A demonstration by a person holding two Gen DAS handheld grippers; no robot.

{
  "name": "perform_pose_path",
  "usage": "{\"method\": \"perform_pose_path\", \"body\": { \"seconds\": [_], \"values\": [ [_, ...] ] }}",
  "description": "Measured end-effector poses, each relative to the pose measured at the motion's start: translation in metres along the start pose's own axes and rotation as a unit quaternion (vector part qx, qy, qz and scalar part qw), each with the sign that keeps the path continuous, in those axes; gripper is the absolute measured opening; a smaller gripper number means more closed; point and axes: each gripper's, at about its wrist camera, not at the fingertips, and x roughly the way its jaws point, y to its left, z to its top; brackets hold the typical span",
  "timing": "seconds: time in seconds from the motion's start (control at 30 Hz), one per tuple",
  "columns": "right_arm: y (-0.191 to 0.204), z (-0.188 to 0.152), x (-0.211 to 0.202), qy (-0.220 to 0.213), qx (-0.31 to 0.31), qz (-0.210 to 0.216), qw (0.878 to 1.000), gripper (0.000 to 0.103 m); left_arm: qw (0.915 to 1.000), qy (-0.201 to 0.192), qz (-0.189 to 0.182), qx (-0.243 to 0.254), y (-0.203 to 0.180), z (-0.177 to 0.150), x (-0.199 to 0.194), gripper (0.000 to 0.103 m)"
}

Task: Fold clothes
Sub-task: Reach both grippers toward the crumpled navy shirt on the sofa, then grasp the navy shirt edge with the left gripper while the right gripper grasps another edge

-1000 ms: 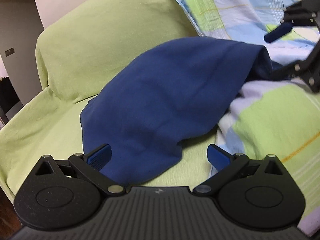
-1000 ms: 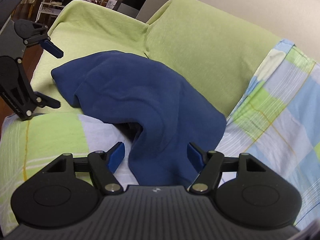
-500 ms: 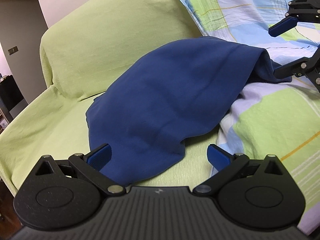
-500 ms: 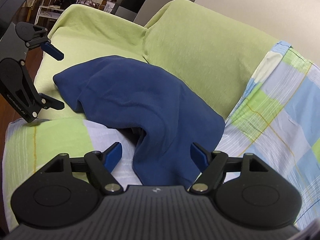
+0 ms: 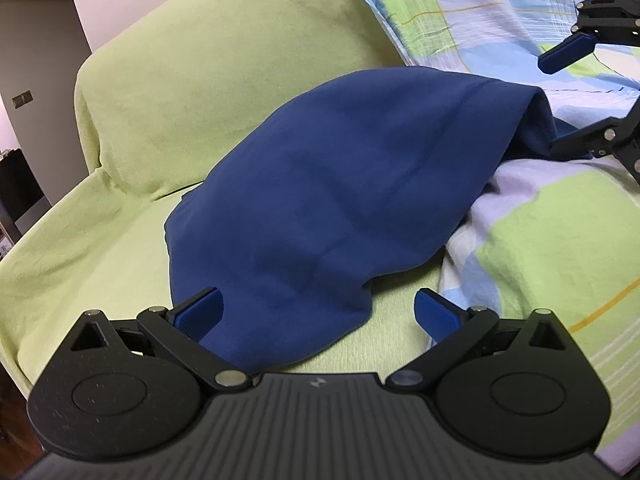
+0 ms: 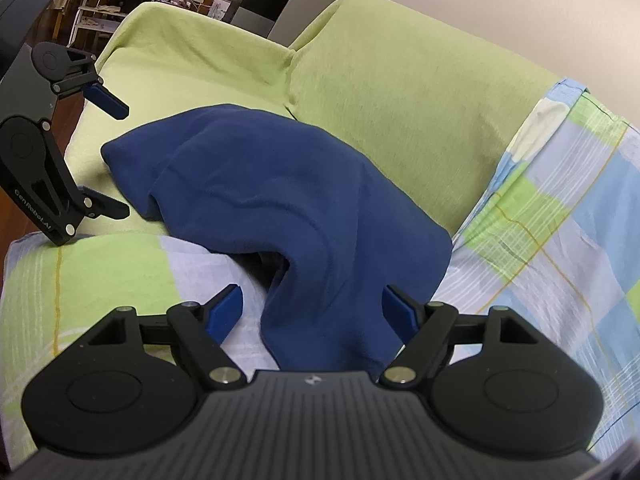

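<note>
Left wrist view: the left gripper (image 5: 318,312) has its jaws spread wide with nothing between them, hanging just over the near edge of the blue garment (image 5: 340,184). That garment lies in a rumpled, humped heap, partly on the green sofa cover (image 5: 224,76) and partly draped over the checked blanket (image 5: 560,248). No flat, squared fold shows; its outline is rounded and uneven. At the far right the right gripper (image 5: 568,96) is also spread wide and empty, close to the garment's far end. Right wrist view: the right gripper (image 6: 312,308) straddles a hanging corner of the blue garment (image 6: 280,200) with its jaws apart, not pinching it, though the cloth runs under the gripper body there and contact is hard to judge. A loose opening gapes where the cloth lifts off the checked blanket (image 6: 560,220), and the left gripper (image 6: 120,160) hangs open at the other end. By my judgement the garment lies unfolded, so the folding itself is what is left, with both ends within reach.
</note>
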Motion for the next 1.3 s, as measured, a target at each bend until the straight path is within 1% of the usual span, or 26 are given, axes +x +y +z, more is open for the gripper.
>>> {"method": "perform_pose_path", "body": {
  "seconds": [0.23, 0.33, 0.47, 0.57, 0.7, 0.73, 0.77, 0.8, 0.83, 0.87, 0.9, 0.93, 0.97, 1.0, 1.03, 1.07, 1.1, 1.13, 1.2, 1.3],
  "values": [
    [-0.001, -0.001, 0.01, 0.006, -0.006, 0.0, 1.0, 0.074, 0.9999, -0.005, 0.001, 0.01, 0.0, -0.003, 0.009, 0.102],
    [0.0, 0.0, 0.014, 0.006, -0.012, -0.001, 1.0, 0.074, 0.9998, -0.005, 0.006, 0.016, 0.0, -0.004, 0.015, 0.102],
    [0.003, 0.002, 0.019, 0.004, -0.03, -0.006, 1.0, 0.075, 0.9981, -0.011, 0.014, 0.059, -0.008, -0.004, 0.027, 0.102],
    [0.005, 0.003, 0.023, 0.002, -0.049, -0.012, 0.999, 0.077, 0.9954, -0.012, 0.021, 0.093, -0.013, 0.0, 0.039, 0.102],
    [0.005, 0.006, 0.028, 0.0, -0.067, -0.023, 0.997, 0.078, 0.9936, -0.017, 0.033, 0.106, -0.015, 0.004, 0.052, 0.102],
    [0.003, 0.006, 0.029, -0.002, -0.066, -0.028, 0.997, 0.078, 0.9939, -0.02, 0.036, 0.102, -0.013, 0.005, 0.053, 0.1],
    [0.0, 0.006, 0.029, -0.008, -0.062, -0.037, 0.997, 0.078, 0.9944, -0.022, 0.036, 0.097, -0.012, 0.006, 0.053, 0.098],
    [-0.003, 0.006, 0.029, -0.01, -0.057, -0.045, 0.997, 0.078, 0.9968, -0.026, 0.034, 0.068, -0.006, 0.008, 0.052, 0.089],
    [-0.005, 0.006, 0.03, -0.009, -0.053, -0.047, 0.997, 0.078, 0.9981, -0.025, 0.028, 0.049, -0.001, 0.01, 0.053, 0.086],
    [-0.004, 0.005, 0.031, -0.007, -0.059, -0.045, 0.997, 0.075, 0.999, -0.022, 0.019, 0.035, 0.002, 0.009, 0.053, 0.084],
    [-0.002, 0.004, 0.033, -0.005, -0.065, -0.043, 0.997, 0.071, 0.9991, -0.02, 0.015, 0.035, 0.002, 0.008, 0.054, 0.077],
    [0.001, 0.003, 0.034, -0.006, -0.079, -0.04, 0.996, 0.065, 0.9991, -0.018, 0.008, 0.038, 0.001, 0.007, 0.054, 0.063],
    [0.005, 0.003, 0.035, -0.007, -0.093, -0.038, 0.995, 0.059, 0.9991, -0.015, 0.0, 0.041, 0.0, 0.006, 0.053, 0.055],
    [0.007, 0.003, 0.036, -0.006, -0.104, -0.033, 0.994, 0.04, 0.999, -0.012, -0.008, 0.043, -0.001, 0.006, 0.053, 0.038],
    [0.01, 0.003, 0.038, -0.005, -0.115, -0.029, 0.993, 0.016, 0.9991, -0.015, -0.009, 0.039, 0.002, 0.01, 0.047, 0.028],
    [0.01, 0.004, 0.039, -0.005, -0.119, -0.026, 0.993, 0.006, 0.9992, -0.019, -0.01, 0.035, 0.005, 0.013, 0.04, 0.022],
    [0.01, 0.005, 0.039, -0.006, -0.122, -0.024, 0.992, 0.005, 0.9992, -0.023, -0.01, 0.031, 0.008, 0.017, 0.034, 0.014],
    [0.008, 0.007, 0.035, -0.014, -0.117, -0.023, 0.993, 0.003, 0.9992, -0.026, -0.011, 0.027, 0.011, 0.02, 0.027, 0.012],
    [-0.001, 0.017, 0.021, -0.032, -0.107, -0.029, 0.993, 0.003, 0.9992, -0.034, -0.012, 0.018, 0.016, 0.028, 0.014, 0.01],
    [-0.024, 0.039, -0.005, -0.064, -0.091, -0.047, 0.993, 0.002, 0.9971, -0.075, 0.009, 0.01, 0.036, 0.057, -0.017, 0.007]
  ]
}}
